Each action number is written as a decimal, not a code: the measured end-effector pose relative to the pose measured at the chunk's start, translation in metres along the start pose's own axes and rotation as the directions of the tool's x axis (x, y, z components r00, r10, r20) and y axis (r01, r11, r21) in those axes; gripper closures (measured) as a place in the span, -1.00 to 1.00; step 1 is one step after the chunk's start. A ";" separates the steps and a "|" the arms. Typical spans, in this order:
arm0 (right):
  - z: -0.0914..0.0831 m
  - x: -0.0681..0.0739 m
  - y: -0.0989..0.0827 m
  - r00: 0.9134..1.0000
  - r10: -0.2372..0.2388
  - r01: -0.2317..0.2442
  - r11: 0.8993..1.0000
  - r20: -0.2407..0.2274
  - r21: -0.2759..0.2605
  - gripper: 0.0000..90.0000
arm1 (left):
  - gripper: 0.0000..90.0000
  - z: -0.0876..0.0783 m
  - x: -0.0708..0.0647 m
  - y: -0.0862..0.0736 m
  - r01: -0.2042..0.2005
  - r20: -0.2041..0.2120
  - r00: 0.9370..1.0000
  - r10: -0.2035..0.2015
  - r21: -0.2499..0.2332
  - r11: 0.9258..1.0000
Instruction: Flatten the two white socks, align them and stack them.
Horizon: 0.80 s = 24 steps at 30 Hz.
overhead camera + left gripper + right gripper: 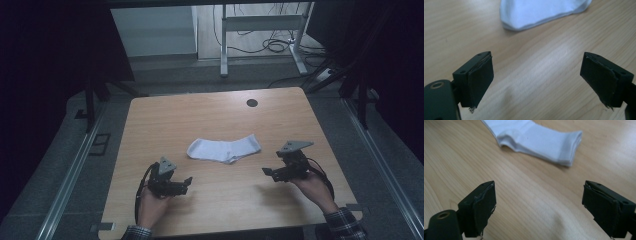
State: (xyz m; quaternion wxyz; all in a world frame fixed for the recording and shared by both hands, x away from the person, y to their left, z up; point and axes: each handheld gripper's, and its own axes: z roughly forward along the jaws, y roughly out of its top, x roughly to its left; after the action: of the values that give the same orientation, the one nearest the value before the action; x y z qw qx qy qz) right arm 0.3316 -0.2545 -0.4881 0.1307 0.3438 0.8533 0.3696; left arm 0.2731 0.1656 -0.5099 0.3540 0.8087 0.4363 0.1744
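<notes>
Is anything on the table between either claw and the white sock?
Nothing visible. The white sock lies flat mid-table, with bare wood between it and both the left claw and the right claw. Both claws are open and aimed toward it in the gripper views.

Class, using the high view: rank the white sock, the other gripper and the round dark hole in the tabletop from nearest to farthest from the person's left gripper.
1. White sock, lying just up and right of the left gripper.
2. Right gripper, across the table's near side.
3. Round dark hole, near the far edge.
</notes>
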 end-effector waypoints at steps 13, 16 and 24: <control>0.018 0.003 -0.032 1.000 -0.024 0.024 0.997 -0.001 0.070 -0.85 | -0.74 0.002 -0.001 -0.030 0.006 -0.004 1.000 -0.005 0.045 0.999; 0.024 0.005 -0.039 0.999 -0.042 0.042 0.995 0.002 0.095 -0.85 | -0.74 0.006 -0.004 -0.033 -0.012 -0.006 1.000 0.012 0.071 0.997; 0.027 0.005 -0.045 0.999 -0.043 0.043 0.997 -0.008 0.071 -0.89 | -0.75 0.010 -0.002 -0.037 -0.002 0.010 1.000 0.002 0.069 0.998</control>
State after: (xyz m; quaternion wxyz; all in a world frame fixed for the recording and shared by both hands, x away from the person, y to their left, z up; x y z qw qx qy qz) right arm 0.3191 -0.2587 -0.5387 0.1233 0.3286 0.8735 0.3373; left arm 0.2563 0.1736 -0.5438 0.3277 0.8217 0.4395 0.1557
